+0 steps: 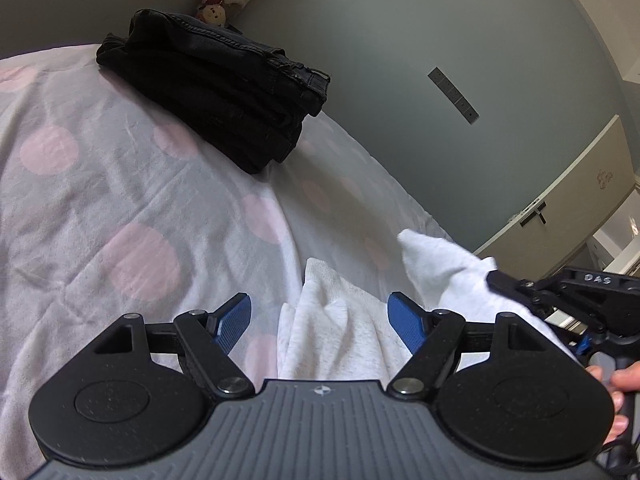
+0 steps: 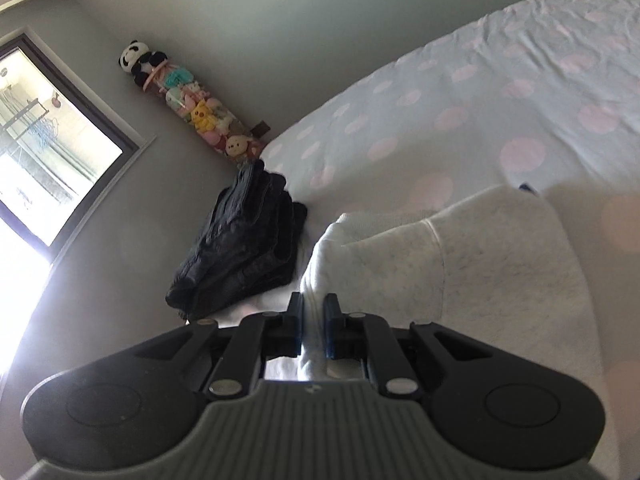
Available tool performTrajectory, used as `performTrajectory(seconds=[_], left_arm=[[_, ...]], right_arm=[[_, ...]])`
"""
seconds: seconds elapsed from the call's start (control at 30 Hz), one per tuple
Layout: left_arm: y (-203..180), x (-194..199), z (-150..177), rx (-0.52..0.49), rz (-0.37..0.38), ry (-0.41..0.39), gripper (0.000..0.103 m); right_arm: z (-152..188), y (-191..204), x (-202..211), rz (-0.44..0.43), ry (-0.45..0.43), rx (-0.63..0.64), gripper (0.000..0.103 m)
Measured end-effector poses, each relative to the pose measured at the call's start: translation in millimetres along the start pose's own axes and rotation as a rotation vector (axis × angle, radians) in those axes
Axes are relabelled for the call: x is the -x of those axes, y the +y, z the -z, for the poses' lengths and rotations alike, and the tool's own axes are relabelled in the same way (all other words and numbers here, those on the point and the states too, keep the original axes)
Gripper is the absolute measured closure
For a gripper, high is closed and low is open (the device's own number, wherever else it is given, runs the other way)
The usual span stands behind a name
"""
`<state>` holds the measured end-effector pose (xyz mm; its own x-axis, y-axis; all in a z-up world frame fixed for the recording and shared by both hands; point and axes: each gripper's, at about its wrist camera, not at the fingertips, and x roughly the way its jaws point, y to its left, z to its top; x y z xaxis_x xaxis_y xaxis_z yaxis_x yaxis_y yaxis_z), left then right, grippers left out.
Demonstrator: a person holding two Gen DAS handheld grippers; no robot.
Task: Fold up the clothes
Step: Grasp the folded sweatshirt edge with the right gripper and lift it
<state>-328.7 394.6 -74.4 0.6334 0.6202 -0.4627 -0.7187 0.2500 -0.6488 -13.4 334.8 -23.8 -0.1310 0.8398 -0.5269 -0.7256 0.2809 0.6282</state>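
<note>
A white sweatshirt (image 1: pixel 340 328) lies bunched on the bed, under and ahead of my left gripper (image 1: pixel 320 320), which is open with the cloth between its blue fingers but not pinched. My right gripper (image 2: pixel 312 320) is shut on a fold of the white sweatshirt (image 2: pixel 480 264) and lifts it. The right gripper also shows at the right of the left wrist view (image 1: pixel 496 280), holding a raised corner of the cloth. A stack of folded black jeans (image 1: pixel 224 92) sits at the far edge of the bed; it also shows in the right wrist view (image 2: pixel 244 240).
The bed has a white cover with pink dots (image 1: pixel 100 184). A grey wall (image 1: pixel 400 60) runs behind it. A column of plush toys (image 2: pixel 188 100) hangs in the corner beside a window (image 2: pixel 48 140). A cream cabinet (image 1: pixel 568 208) stands at right.
</note>
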Motion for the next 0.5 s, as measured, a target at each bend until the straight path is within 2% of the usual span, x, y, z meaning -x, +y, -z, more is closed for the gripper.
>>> performTrajectory(seconds=[0.3,0.5], left_arm=[[21.0,-5.6,-5.1,0.035,-0.04,0.015,0.016],[30.4,-11.1,-5.4,0.053,-0.062,0.028,0.017]], right_arm=[[61.5,11.8,-92.7,0.034,0.17,-0.006,0.091],[81.5,1.8,-120.7,0.094,0.241,0.033,0.09]])
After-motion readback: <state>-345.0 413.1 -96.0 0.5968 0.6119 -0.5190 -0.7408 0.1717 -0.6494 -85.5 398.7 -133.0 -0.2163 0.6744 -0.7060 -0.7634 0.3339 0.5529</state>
